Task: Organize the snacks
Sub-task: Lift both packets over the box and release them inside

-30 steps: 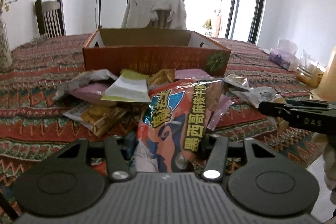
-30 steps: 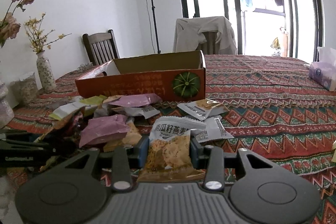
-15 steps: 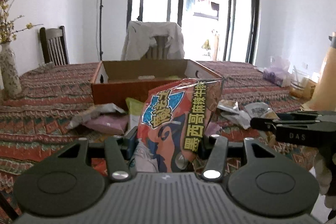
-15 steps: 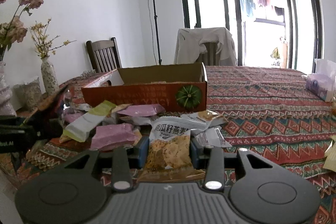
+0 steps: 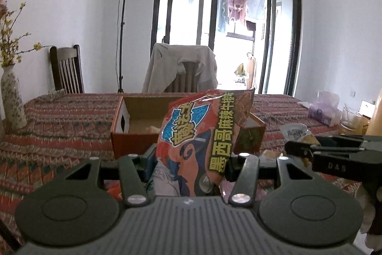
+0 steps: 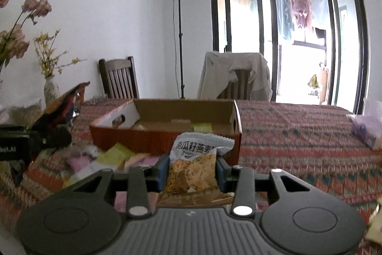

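My left gripper is shut on a large red chip bag and holds it upright above the table, in front of the open orange cardboard box. My right gripper is shut on a small white and clear oat snack packet, also raised before the box. The box holds a few packets. Each gripper shows in the other's view: the right one and the left one with its red bag. Loose snack packets lie on the table before the box.
The table has a patterned red cloth. A vase with flowers stands at the left. Two chairs stand behind the table, one draped with a jacket. A tissue pack and a glass jar sit at the right.
Both grippers have risen with their packets held. The left gripper lifted the red bag off the snack pile, and the box interior has come into view.
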